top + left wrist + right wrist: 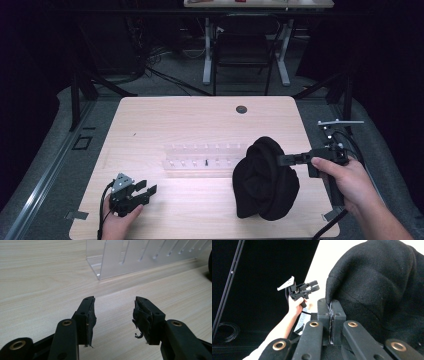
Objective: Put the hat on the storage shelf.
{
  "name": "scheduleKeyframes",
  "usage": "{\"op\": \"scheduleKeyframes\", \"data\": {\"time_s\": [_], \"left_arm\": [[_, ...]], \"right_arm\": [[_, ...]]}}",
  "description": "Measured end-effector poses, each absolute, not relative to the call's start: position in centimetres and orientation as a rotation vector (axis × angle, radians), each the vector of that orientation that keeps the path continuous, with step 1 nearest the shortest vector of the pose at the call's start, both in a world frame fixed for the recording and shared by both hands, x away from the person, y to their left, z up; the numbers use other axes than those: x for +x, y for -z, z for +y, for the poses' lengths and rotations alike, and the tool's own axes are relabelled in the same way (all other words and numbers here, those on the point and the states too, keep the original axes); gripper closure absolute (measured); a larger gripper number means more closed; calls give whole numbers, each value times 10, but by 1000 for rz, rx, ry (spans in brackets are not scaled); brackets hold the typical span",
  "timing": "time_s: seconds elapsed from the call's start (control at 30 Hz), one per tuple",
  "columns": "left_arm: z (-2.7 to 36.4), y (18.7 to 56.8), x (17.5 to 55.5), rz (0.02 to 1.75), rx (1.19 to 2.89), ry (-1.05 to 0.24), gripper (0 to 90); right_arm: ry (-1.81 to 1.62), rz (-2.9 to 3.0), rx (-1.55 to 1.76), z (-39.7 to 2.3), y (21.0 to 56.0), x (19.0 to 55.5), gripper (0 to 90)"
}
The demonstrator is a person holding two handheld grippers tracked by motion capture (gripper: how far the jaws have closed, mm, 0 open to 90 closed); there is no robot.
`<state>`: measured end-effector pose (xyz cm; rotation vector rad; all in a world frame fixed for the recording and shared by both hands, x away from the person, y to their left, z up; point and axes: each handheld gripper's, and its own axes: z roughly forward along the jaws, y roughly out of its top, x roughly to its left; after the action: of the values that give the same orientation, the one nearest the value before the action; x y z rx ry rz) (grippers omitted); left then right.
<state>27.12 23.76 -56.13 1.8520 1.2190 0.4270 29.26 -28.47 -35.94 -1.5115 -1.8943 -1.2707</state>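
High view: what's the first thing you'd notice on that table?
A big black cloth, bunched into a lump at the table's right side, with the right gripper pinching its edge, fingers shut on it. Beside it lies a clear plastic rack, and the left gripper rests open near the front left corner.

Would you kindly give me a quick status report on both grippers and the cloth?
Right gripper shut on black cloth, bundle lifted by its edge. Left gripper open, empty, low over table. Clear rack sits beside cloth.
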Motion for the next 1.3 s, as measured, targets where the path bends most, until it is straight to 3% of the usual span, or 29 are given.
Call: {"op": "scheduleKeyframes", "data": {"time_s": [1.3], "left_arm": [[238, 561, 272, 1216, 1844, -428, 513]], "right_arm": [[1469, -1851, -1443, -264, 313, 328, 888]]}}
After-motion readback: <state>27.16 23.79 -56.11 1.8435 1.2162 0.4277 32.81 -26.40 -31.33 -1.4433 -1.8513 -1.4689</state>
